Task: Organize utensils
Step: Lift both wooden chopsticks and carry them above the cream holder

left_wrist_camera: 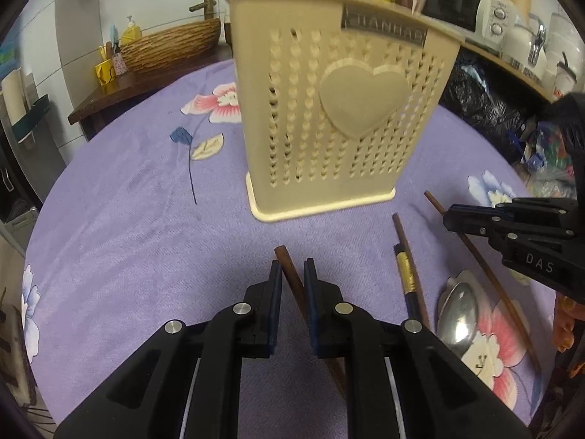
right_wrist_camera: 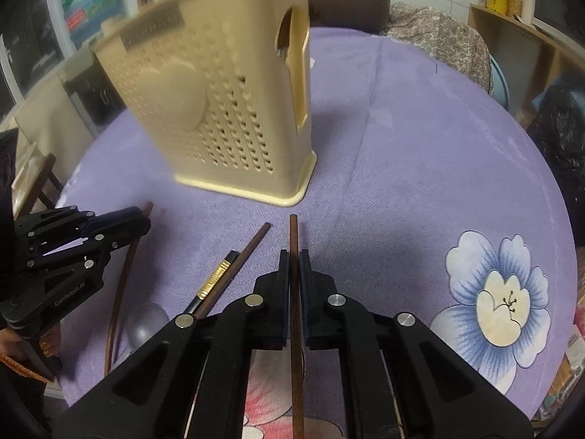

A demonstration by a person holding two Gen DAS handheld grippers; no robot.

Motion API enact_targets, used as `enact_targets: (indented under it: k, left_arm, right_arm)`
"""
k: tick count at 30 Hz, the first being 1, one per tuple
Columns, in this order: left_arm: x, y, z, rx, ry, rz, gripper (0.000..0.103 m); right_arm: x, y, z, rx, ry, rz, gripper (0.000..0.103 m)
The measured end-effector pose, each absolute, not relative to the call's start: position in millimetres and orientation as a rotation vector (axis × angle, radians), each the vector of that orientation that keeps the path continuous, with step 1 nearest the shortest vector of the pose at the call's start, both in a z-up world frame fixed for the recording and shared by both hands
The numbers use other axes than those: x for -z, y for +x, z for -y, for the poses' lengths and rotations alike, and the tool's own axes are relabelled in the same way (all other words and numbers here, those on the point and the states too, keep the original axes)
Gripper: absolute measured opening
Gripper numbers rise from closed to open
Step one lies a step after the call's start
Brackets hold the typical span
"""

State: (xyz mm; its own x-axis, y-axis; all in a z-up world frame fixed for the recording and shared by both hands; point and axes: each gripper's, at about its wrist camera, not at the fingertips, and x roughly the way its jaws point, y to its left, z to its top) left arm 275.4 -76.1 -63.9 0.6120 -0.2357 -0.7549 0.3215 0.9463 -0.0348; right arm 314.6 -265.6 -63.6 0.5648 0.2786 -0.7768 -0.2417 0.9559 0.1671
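Note:
A beige perforated utensil holder [left_wrist_camera: 329, 120] [right_wrist_camera: 219, 109] with a raised heart stands on the purple cloth, with stick handles poking out of its top. My left gripper [left_wrist_camera: 293, 267] [right_wrist_camera: 146, 219] is shut on a brown chopstick [left_wrist_camera: 289, 267] [right_wrist_camera: 120, 285] in front of the holder. My right gripper [right_wrist_camera: 293, 256] [left_wrist_camera: 448, 217] is shut on another brown chopstick [right_wrist_camera: 293, 234] [left_wrist_camera: 486, 274]. Between the two grippers, a third brown chopstick [left_wrist_camera: 402, 234] [right_wrist_camera: 252, 245], a black chopstick with a gold band [left_wrist_camera: 406, 270] [right_wrist_camera: 215, 278] and a metal spoon [left_wrist_camera: 457, 314] [right_wrist_camera: 146, 323] lie on the cloth.
The round table wears a purple cloth with printed flowers [right_wrist_camera: 501, 303]. Beyond it stand a woven basket [left_wrist_camera: 172, 47] on a dark side shelf, a microwave [left_wrist_camera: 460, 3] and jars on a counter, and black bags [left_wrist_camera: 486, 98]. Bare cloth spreads left of the holder [left_wrist_camera: 128, 201].

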Motion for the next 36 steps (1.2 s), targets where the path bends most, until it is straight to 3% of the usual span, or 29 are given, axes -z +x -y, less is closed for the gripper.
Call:
enact_targets:
  k: [17, 26, 28, 30, 34, 36]
  left_arm:
    - [-63.9, 207.0, 28.1, 0.388, 0.013, -0.511, 0.006]
    - [-48.2, 224.5, 15.3, 0.334, -0.002, -0.585, 0.006]
    - [-37.6, 229.8, 15.4, 0.324, -0.009, -0.628, 0.018]
    - [-21.3, 237.3, 22.9, 0.305, 0.01, -0.677, 0.064]
    - [12.5, 250.5, 41.2, 0.278, 0.082, -0.754, 0.066]
    - [34.9, 262.7, 52.4, 0.258, 0.108, -0.816, 0.062]
  right_arm:
    - [-80.3, 221.7, 322.3, -0.364, 0.189, -0.567, 0.006]
    - [-85.0, 219.3, 313.5, -0.36, 0.166, -0.558, 0.006]
    - [-85.0, 219.5, 311.7, -0.357, 0.158, -0.558, 0.006]
    - [-84.4, 218.4, 313.1, -0.356, 0.166, -0.556, 0.006]
    - [-84.7, 217.3, 310.9, -0.363, 0.16, -0.553, 0.006]
    - [-84.1, 216.7, 309.1, -0.361, 0.155, -0.552, 0.006]
